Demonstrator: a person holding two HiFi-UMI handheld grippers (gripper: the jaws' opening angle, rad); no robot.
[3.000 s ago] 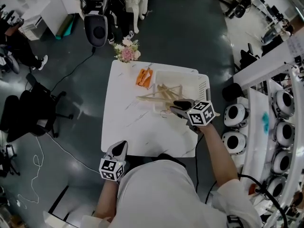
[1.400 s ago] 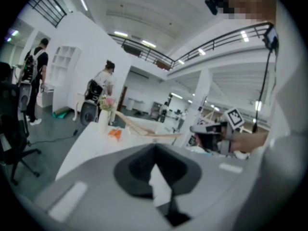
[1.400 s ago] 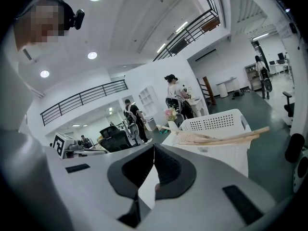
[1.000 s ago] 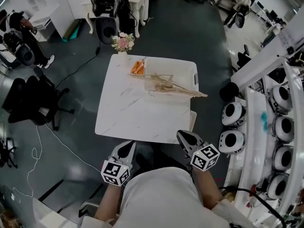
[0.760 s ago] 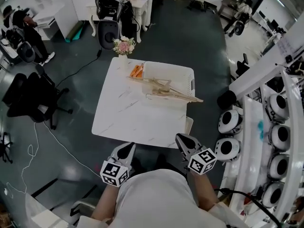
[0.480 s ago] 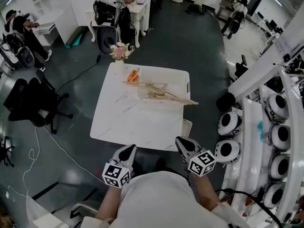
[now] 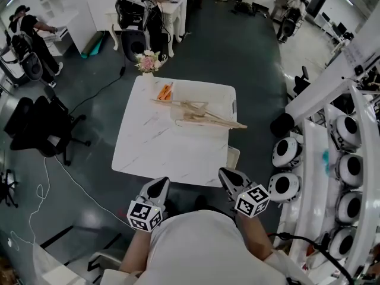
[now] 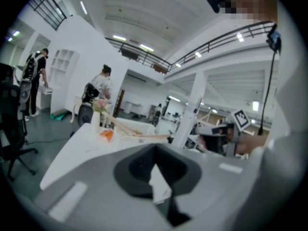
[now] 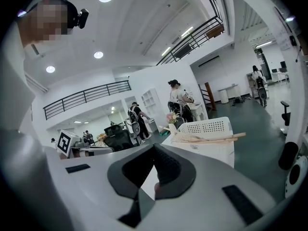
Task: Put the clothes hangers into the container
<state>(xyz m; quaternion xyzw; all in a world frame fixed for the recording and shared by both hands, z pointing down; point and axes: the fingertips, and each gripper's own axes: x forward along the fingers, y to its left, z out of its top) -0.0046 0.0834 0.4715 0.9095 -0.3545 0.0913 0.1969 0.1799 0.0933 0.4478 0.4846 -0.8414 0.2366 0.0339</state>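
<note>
The left tool [image 7: 157, 186] and right tool [image 7: 229, 177] are held closed, empty, near the desk [image 7: 160, 150]; the wooden hangers [image 7: 205, 117] are piled across the white container [image 7: 221, 91] (ends overhanging its rim).

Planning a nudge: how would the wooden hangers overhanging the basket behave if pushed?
The wooden hangers look stiff and light, likely sliding as one tangled pile. Ends overhang the white basket, so a push might lever them out.

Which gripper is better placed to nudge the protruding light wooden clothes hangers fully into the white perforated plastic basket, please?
Probably the right gripper: the wooden clothes hangers overhang the white plastic basket on that gripper's side.
</note>
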